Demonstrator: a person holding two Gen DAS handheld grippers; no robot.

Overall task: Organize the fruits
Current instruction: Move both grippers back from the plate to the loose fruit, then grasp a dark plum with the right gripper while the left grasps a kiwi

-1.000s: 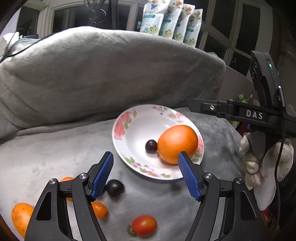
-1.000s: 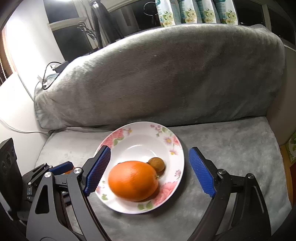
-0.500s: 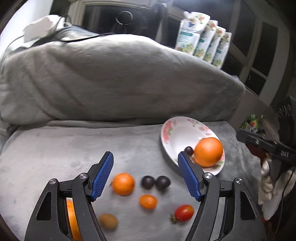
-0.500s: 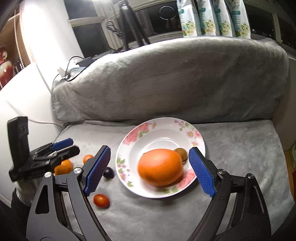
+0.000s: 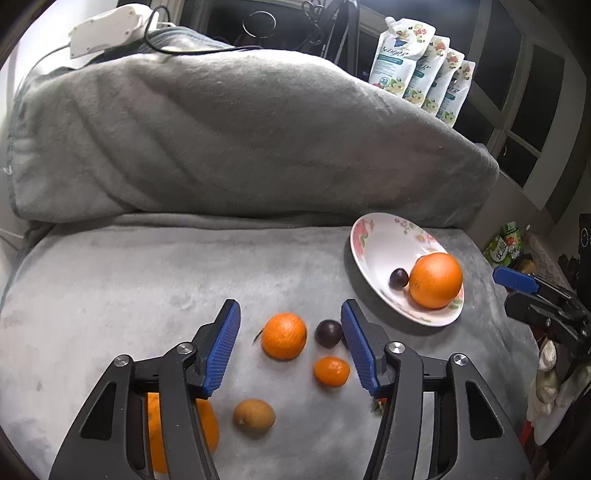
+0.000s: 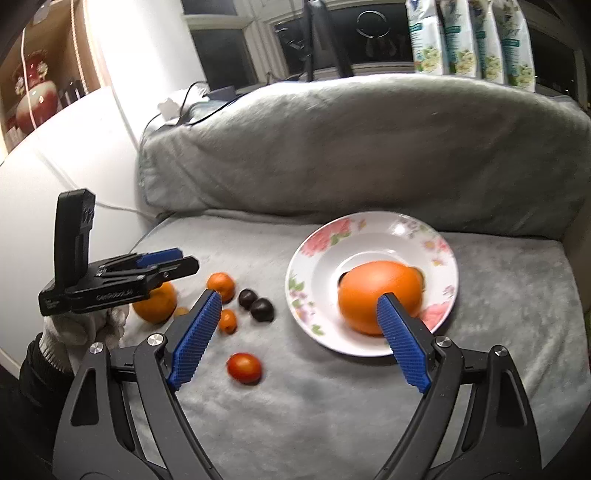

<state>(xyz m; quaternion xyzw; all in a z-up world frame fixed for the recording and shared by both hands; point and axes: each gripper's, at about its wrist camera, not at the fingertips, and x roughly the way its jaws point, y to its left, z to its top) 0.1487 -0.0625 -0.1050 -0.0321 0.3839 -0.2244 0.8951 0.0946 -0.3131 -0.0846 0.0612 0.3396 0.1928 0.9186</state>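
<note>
A floral plate (image 5: 369,243) on the grey blanket holds a big orange (image 5: 436,280) and a dark plum (image 5: 399,277). Left of it lie loose fruits: a mandarin (image 5: 284,336), a plum (image 5: 328,333), a small orange fruit (image 5: 331,371), a brown kiwi (image 5: 254,414) and an orange (image 5: 210,424) half hidden by a finger. My left gripper (image 5: 289,305) hovers over the mandarin, its jaws closing, pads clear of the fruit. My right gripper (image 6: 299,297) is open and holds nothing, near the plate (image 6: 369,229); a tomato (image 6: 243,367) lies below it.
The blanket-draped sofa back (image 5: 240,140) rises right behind the fruit. Several refill pouches (image 5: 417,62) stand on the sill above it, and cables and a white adapter (image 5: 103,29) lie on top at the left. A gloved hand (image 6: 81,328) holds the left gripper.
The left view has swung from the plate to the loose fruits, and its jaws have narrowed. The right view has shifted left, so the plate sits further right and the loose fruits show.
</note>
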